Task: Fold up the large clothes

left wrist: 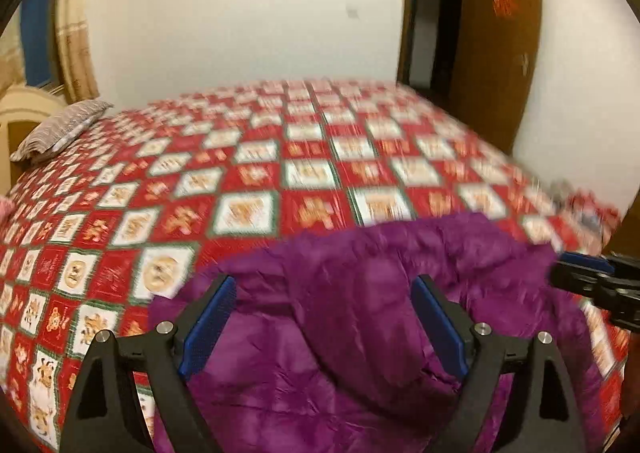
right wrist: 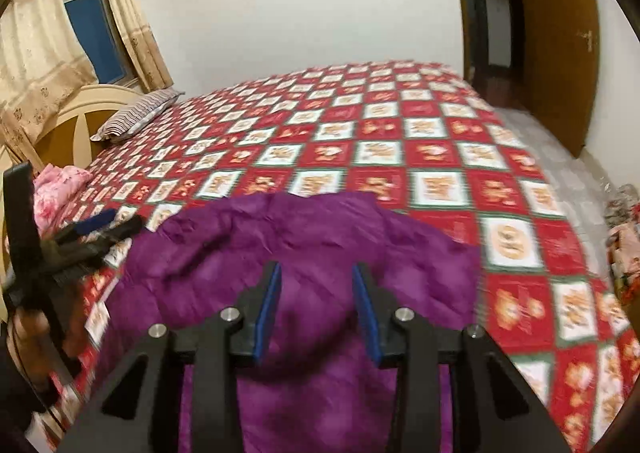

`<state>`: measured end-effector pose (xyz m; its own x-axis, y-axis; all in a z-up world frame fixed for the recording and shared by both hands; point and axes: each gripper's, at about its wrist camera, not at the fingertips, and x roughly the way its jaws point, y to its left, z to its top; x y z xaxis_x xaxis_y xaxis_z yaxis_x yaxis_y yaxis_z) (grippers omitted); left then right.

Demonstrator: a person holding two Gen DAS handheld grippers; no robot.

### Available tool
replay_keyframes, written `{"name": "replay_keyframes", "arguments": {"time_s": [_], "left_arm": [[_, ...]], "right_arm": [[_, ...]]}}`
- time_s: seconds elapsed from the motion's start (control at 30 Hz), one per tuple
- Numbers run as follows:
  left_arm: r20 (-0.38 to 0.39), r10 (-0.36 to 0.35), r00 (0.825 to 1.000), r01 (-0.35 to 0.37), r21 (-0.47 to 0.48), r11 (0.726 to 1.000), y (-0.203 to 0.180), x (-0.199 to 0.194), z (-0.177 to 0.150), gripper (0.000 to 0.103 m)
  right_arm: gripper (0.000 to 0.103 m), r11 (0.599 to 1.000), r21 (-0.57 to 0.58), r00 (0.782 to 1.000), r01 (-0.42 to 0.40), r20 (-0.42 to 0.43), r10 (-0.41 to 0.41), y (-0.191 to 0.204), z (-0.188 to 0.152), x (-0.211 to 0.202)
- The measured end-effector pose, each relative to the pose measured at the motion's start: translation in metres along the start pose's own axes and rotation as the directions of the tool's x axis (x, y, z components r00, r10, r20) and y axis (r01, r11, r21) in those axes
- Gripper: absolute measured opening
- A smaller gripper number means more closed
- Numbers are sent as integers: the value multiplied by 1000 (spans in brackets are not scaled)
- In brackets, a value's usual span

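A crumpled purple padded garment (left wrist: 340, 353) (right wrist: 320, 229) lies on the near part of a bed covered by a red and white patchwork quilt (left wrist: 304, 173) (right wrist: 440, 157). My left gripper (left wrist: 324, 285) hovers over the garment's left portion, jaws wide apart, nothing pinched between the blue pads. My right gripper (right wrist: 317, 269) is over the garment's middle with a narrower gap, and the fabric shows below and beyond its pads, not pressed by them. Each gripper shows in the other's view: the right gripper (left wrist: 592, 281) at the right edge, the left gripper (right wrist: 100, 229) at the left edge.
A striped pillow (left wrist: 64, 129) (right wrist: 140, 113) lies at the bed's far left by a cream headboard (right wrist: 92, 109). A pink cloth (right wrist: 56, 189) sits on the left side. A brown door (left wrist: 496, 53) stands open at the far right. Bundled clothes (right wrist: 624, 237) lie on the floor at right.
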<state>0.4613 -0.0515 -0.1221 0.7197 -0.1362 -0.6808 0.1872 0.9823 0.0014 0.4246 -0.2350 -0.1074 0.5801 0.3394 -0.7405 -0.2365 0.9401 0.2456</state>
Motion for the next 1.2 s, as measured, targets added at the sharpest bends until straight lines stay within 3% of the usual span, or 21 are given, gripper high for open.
{"name": "replay_keyframes", "arguments": {"time_s": [0.13, 0.23, 0.27, 0.37, 0.47, 0.67, 0.87, 1.03, 1.2], "left_arm": [[-78, 29, 997, -17, 145, 989, -28, 8, -48, 89], [-111, 29, 993, -3, 233, 973, -45, 9, -90, 90], [-108, 25, 994, 2, 235, 972, -46, 8, -97, 90], [-108, 6, 994, 19, 228, 973, -47, 2, -105, 90], [-121, -3, 993, 29, 218, 975, -43, -7, -94, 90], [6, -10, 1000, 9, 128, 992, -19, -43, -47, 90], [-12, 62, 998, -61, 64, 996, -10, -21, -26, 90], [-26, 64, 998, -66, -84, 994, -1, -2, -2, 90], [-29, 105, 994, -108, -138, 984, -10, 22, 11, 90]], "right_arm": [[41, 999, -25, 985, 21, -169, -25, 9, -26, 41], [40, 998, -58, 970, 16, -243, -29, 10, -58, 49], [40, 996, -63, 982, 63, -172, -73, 9, -69, 49], [40, 994, -85, 983, 64, -168, -77, 7, -85, 45], [40, 993, -98, 982, 72, -169, -88, 7, -87, 43], [41, 989, -124, 977, 84, -186, -106, 12, -89, 41], [40, 980, -166, 976, 111, -168, -139, 21, -93, 34], [40, 991, -86, 994, 103, -28, -106, 20, -56, 2], [41, 986, 92, 984, 142, 98, -151, 5, -6, 7]]}}
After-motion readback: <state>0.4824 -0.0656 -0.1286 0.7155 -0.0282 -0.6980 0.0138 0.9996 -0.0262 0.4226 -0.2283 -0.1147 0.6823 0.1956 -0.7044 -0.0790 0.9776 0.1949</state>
